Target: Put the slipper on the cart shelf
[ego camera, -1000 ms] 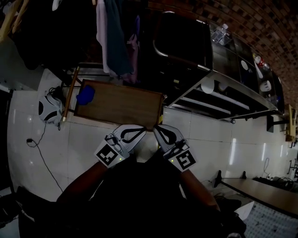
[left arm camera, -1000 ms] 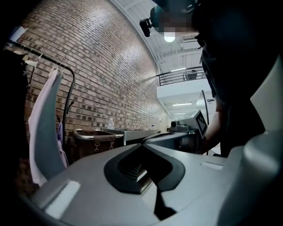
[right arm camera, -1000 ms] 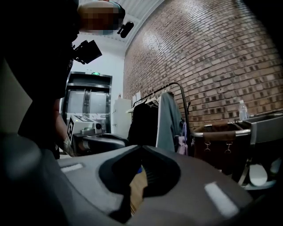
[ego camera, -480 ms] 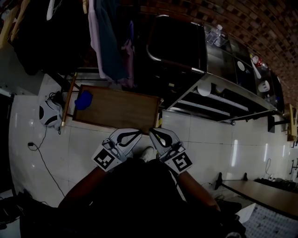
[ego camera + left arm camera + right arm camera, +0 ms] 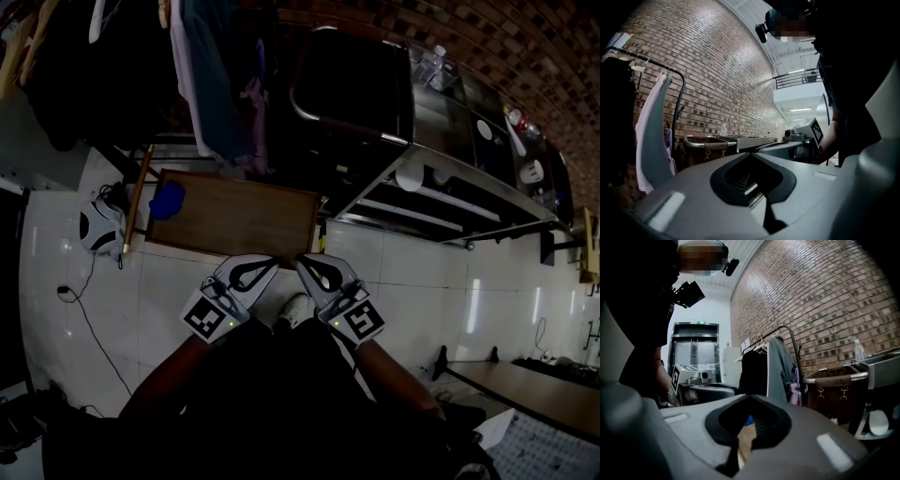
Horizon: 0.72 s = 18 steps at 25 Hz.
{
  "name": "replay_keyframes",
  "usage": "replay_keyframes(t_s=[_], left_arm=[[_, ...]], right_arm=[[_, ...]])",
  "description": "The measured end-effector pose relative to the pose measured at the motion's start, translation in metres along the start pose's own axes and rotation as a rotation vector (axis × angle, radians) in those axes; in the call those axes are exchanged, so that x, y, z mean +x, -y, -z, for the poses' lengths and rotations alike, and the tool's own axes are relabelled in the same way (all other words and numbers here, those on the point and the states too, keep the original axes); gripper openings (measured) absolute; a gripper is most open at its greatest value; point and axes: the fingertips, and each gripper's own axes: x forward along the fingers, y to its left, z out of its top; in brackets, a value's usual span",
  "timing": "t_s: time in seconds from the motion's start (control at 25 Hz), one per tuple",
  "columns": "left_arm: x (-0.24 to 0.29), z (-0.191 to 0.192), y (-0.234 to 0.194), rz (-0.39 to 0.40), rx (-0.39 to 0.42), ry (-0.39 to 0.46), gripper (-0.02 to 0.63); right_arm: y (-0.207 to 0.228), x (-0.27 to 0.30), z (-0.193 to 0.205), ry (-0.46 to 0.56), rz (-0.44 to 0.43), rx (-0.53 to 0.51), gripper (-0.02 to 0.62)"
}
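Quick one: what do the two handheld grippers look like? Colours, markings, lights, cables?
They match. The left gripper and right gripper have light grey shells. Their black-lined jaws curve to a pointed tip around a teardrop-shaped opening. Each carries a cube with a black-and-white square marker and a small green light. No cables show.

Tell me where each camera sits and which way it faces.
Head view: on the head, facing steeply down at board; arms, left gripper, right gripper show.
Left gripper view: on that gripper, facing along its shut jaws toward cart; right gripper shows.
Right gripper view: likewise, toward clothes; left gripper shows.
Both gripper views share the brick wall.
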Motion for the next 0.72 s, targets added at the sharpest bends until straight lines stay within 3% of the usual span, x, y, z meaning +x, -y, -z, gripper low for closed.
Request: replay_keyframes(t_s=[0.72], left_arm=[[-0.048, 0.006, -0.068, 0.117, -0.009, 0.002, 0.003]], right_arm=[[-0.03, 0.083, -0.012, 0.003, 0.109, -0.004, 0.0]])
